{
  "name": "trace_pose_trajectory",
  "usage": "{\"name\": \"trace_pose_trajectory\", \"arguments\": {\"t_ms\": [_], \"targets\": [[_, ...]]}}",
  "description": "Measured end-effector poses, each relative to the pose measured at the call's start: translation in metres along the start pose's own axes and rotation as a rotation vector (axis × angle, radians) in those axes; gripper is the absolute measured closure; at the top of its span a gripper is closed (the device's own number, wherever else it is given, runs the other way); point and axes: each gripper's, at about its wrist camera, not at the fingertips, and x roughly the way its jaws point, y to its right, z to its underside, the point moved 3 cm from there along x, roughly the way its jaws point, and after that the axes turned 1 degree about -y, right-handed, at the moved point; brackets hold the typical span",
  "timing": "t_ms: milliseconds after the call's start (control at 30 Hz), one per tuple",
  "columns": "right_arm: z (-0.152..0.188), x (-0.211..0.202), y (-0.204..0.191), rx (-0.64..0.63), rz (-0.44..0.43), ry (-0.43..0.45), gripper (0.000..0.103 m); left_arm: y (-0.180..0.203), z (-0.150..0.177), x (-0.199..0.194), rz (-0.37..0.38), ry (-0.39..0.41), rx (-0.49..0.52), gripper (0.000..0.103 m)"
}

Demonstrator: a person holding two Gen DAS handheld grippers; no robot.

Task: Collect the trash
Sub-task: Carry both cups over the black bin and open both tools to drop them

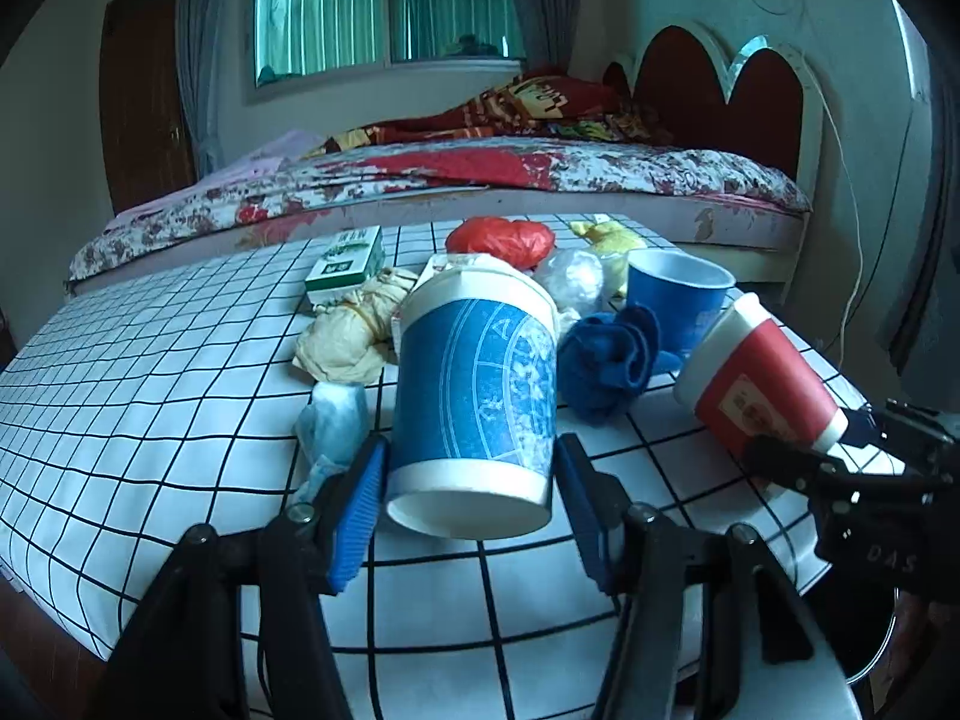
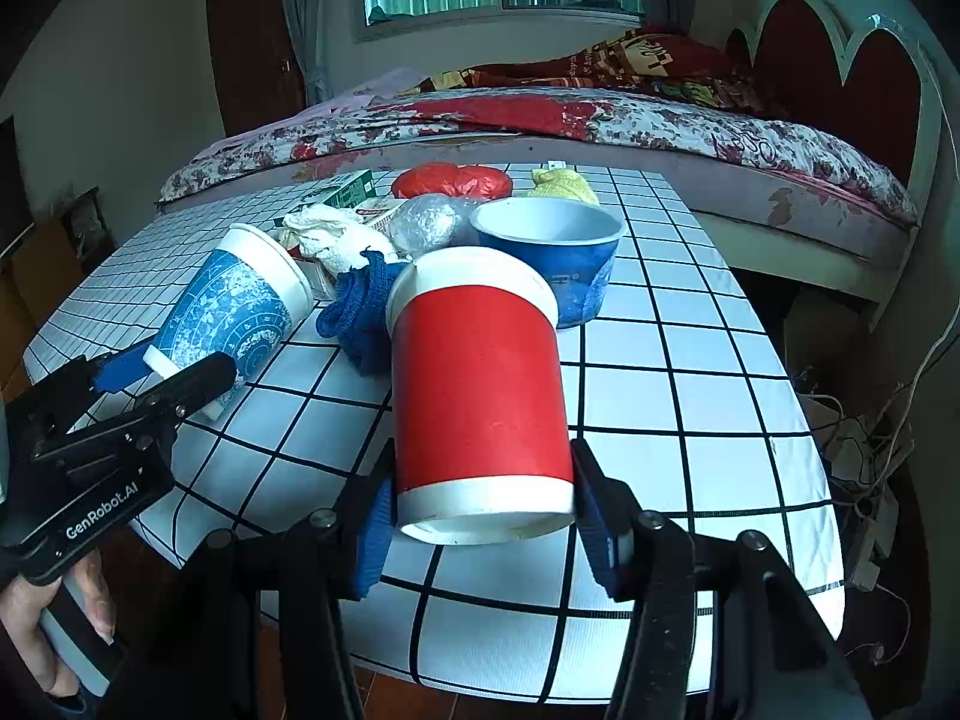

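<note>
Left gripper was clamped on the blue patterned cup, held base-first and tilted above the checked tablecloth. Behind it lay crumpled paper, a green box, a red bag, a blue cloth and an open blue cup. Right gripper gripped the red cup, likewise tilted off the cloth.

Your bench wears a white cloth gridded in black. Toward its far edge you have a green box, a red plastic bag and a yellow wad. Nearer the middle lie a cream crumpled bag, a clear plastic ball, an upright blue cup, a blue cloth and a pale blue tissue.
</note>
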Motion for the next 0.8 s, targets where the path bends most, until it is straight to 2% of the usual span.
{"name": "trace_pose_trajectory", "arguments": {"t_ms": [200,367,567,800], "targets": [[0.002,-0.008,0.008,0.022,0.006,0.015,0.049,0.003,0.001,-0.005,0.017,0.011,-0.003,0.046],[0.003,-0.031,0.016,0.039,0.025,0.069,0.049,0.010,0.001,-0.018,0.054,0.025,-0.017,0.047],[0.016,-0.066,0.039,0.079,0.072,0.117,0.049,0.044,0.003,-0.038,0.131,0.054,0.015,0.047],[0.055,-0.112,0.084,0.146,0.162,0.132,0.049,0.096,0.009,-0.058,0.248,0.067,0.079,0.047]]}}
